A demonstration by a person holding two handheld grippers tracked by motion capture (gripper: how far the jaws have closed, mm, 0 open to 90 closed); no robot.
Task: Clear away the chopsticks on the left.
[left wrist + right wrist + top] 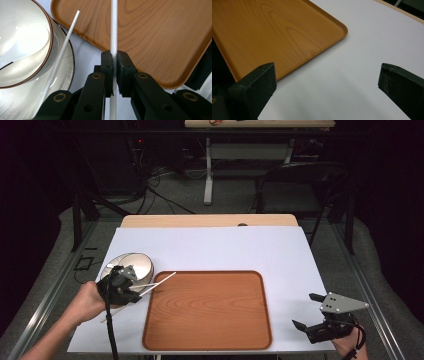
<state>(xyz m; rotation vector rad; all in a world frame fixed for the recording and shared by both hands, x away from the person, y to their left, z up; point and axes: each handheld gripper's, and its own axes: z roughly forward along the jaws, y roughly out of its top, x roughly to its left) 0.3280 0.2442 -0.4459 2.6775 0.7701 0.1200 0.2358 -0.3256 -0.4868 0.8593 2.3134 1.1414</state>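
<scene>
Chopsticks (159,281) were the things in hand, and in the high view they were seen at the near left of the table (210,247), pointing right and far across the left rim of the tray (207,340). The left gripper (131,281) was held over them, just near of the bowl (131,265) and plate (111,266). The tray's floor was bare, so nothing was judged to have been set on it yet. The right gripper (306,310) was held low at the near right, well apart from the tray.

In the left gripper view, the jaws were pressed together on one chopstick (114,32), pinched partway along its length, with its far end reaching out over the tray (155,35). The other chopstick (65,42) was seen loose to the left, passing over the edge of the plate (67,75) beside the bowl (22,42); whether it rested on the plate could not be told. The pick-up of one stick was therefore judged done; its placing, and the whole handling of the second stick, were judged left to do.

In the right gripper view, the jaws were spread wide with nothing between them, over the white table (352,72), just right of a corner of the tray (274,30). No part in the work was judged to have been taken by this gripper so far.
</scene>
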